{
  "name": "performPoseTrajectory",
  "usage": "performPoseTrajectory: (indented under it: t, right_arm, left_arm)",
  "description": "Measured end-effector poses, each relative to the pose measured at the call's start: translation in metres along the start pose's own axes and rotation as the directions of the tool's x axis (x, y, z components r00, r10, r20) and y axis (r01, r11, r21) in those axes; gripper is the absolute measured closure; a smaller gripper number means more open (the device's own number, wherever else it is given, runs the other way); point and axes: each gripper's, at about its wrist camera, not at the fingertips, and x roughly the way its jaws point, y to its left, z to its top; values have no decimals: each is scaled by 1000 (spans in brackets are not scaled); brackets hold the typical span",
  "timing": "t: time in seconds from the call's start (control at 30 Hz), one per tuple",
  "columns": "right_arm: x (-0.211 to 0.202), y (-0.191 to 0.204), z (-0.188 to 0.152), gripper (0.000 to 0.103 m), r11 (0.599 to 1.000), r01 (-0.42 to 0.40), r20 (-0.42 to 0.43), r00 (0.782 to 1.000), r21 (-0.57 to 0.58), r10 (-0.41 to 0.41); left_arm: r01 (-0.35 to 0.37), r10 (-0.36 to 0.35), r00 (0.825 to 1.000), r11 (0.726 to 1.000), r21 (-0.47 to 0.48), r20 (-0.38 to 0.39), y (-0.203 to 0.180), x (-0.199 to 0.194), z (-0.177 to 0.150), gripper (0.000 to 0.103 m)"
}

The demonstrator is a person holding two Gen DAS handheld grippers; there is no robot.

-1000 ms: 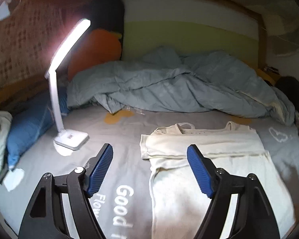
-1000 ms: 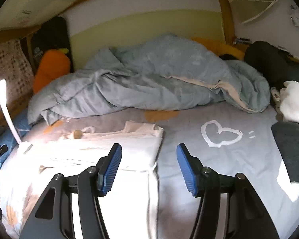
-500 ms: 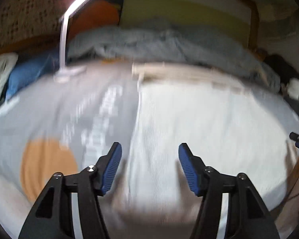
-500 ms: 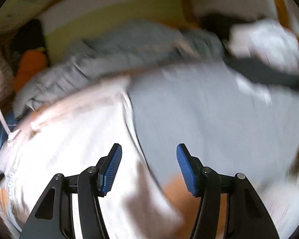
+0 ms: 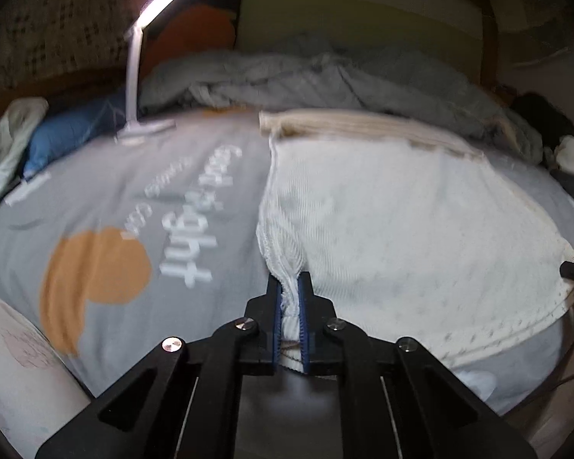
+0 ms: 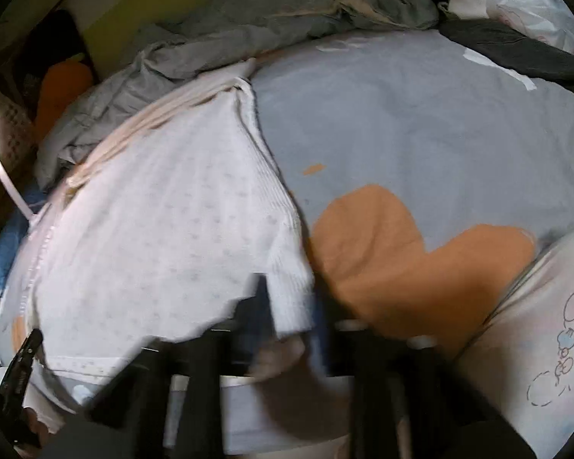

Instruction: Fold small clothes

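Observation:
A cream ribbed garment (image 5: 401,229) lies flat on the grey bed sheet (image 5: 114,191), its sleeves folded across the far end. My left gripper (image 5: 290,290) is shut on the garment's near left hem corner, cloth bunched between the blue pads. In the right wrist view the garment (image 6: 164,229) fills the left half. My right gripper (image 6: 292,306) is blurred; the garment's near right corner sits between its fingers, and they look closed on it.
A lit white desk lamp (image 5: 136,88) stands at the back left beside a blue pillow (image 5: 65,137). A rumpled grey duvet (image 5: 325,76) lies across the bed's far end. Dark clothes and a white bag (image 6: 516,0) sit at the right edge.
Both grippers dropped from the garment's far end to its near hem. Both were open; the left has shut on the left corner and the right has closed around the right corner.

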Motion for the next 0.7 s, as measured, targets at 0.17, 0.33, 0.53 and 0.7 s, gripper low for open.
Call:
performPoseTrajectory:
  t: [0.17, 0.33, 0.53, 0.7]
  right_arm:
    - [-38, 29, 28, 92, 994, 34, 155, 988, -100, -18]
    - [10, 25, 118, 92, 998, -19, 70, 997, 53, 15]
    - [86, 66, 172, 92, 999, 30, -2, 1000, -19, -30]
    - [132, 59, 207, 92, 998, -2, -63, 998, 56, 5]
  left_arm:
    - [-18, 18, 1000, 1000, -22, 1, 4, -12, 58, 96]
    - [-44, 12, 977, 989, -145, -211, 13, 62, 129, 95]
    - [-81, 12, 944, 978, -194, -330, 12, 144, 163, 96]
    - [-97, 11, 936, 969, -229, -351, 16, 182, 183, 95]
